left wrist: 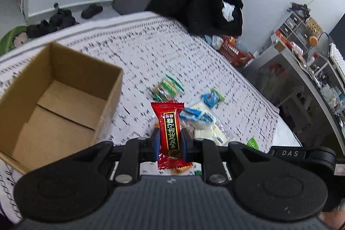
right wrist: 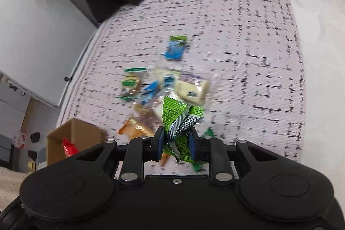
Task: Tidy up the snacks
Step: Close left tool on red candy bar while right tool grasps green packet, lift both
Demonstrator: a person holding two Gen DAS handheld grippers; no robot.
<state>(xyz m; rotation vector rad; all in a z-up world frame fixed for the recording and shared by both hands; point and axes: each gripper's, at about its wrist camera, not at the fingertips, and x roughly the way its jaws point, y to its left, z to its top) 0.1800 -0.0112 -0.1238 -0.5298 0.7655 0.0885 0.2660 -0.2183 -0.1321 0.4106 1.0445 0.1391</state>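
Above the patterned woven cloth (left wrist: pixel 133 53), the left hand-held gripper (left wrist: pixel 169 141) clamps a glossy red candy wrapper (left wrist: pixel 169 128), open cardboard box (left wrist: pixel 54 100) at 9 o'clock. The right hand-held gripper (right wrist: pixel 176 142) pinches a crinkled green foil packet (right wrist: pixel 180 120); loose wrapped snacks (right wrist: pixel 163 85) lie scattered at 12 o'clock.

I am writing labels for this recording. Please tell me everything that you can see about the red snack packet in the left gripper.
The red snack packet is a small pillow-shaped wrapper of glossy plastic film with crimped, zigzag ends. A black band with gold-green characters runs along its length, with a round gold emblem near the lower end. It stands lengthwise, pointing away from the camera. The left gripper is shut on its middle, one blue pad on each side. It is held above the patterned cloth, to the right of the open cardboard box.
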